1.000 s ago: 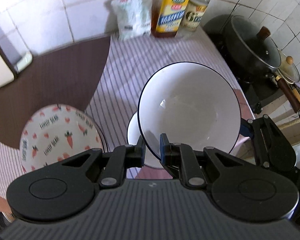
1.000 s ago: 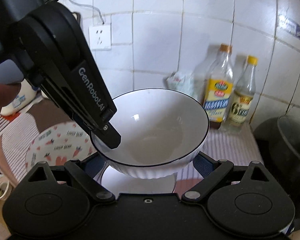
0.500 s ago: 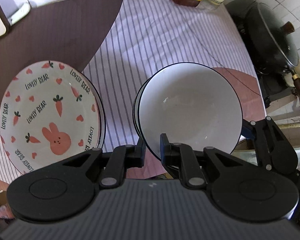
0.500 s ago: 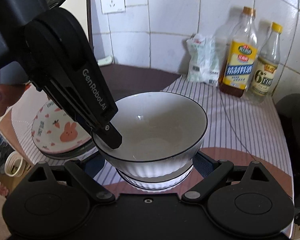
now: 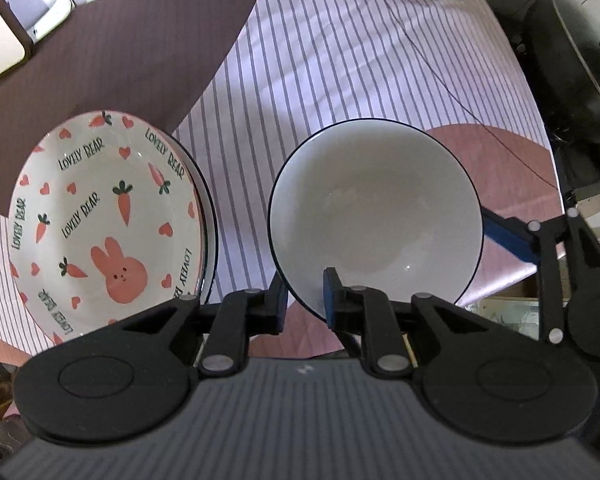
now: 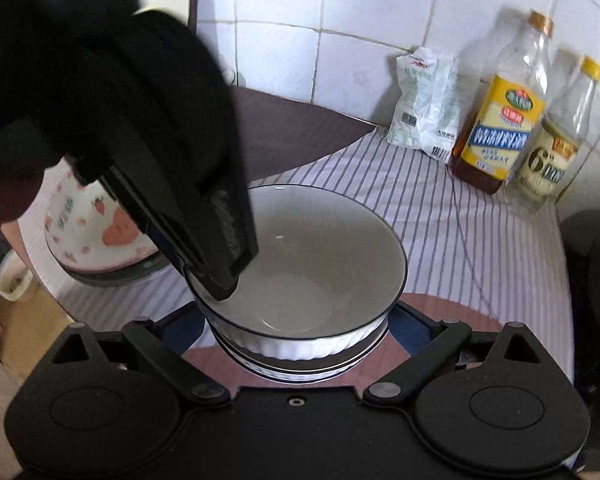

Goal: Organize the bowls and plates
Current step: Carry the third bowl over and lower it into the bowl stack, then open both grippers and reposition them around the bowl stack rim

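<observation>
A white bowl with a dark rim point(image 5: 376, 216) sits nested in another bowl of the same kind point(image 6: 300, 364) on the striped cloth. My left gripper point(image 5: 305, 300) straddles its near rim, one finger inside and one outside, with a visible gap to the rim. In the right wrist view the left gripper point(image 6: 220, 276) reaches into the bowl point(image 6: 312, 256) from the left. My right gripper point(image 6: 296, 328) is open, its fingers wide on either side of the bowl stack. A carrot-and-rabbit plate point(image 5: 100, 220) lies to the left on a dark-rimmed plate.
Two oil bottles point(image 6: 496, 120) and a white bag point(image 6: 424, 100) stand at the tiled back wall. A black lidded pot point(image 5: 572, 52) is on the right. A brown mat point(image 5: 100, 60) covers the back left. The table's front edge is close to the bowls.
The held bowl came down into the lower bowl. My left gripper's fingers have spread a little on the rim. Both cameras dropped closer to the table.
</observation>
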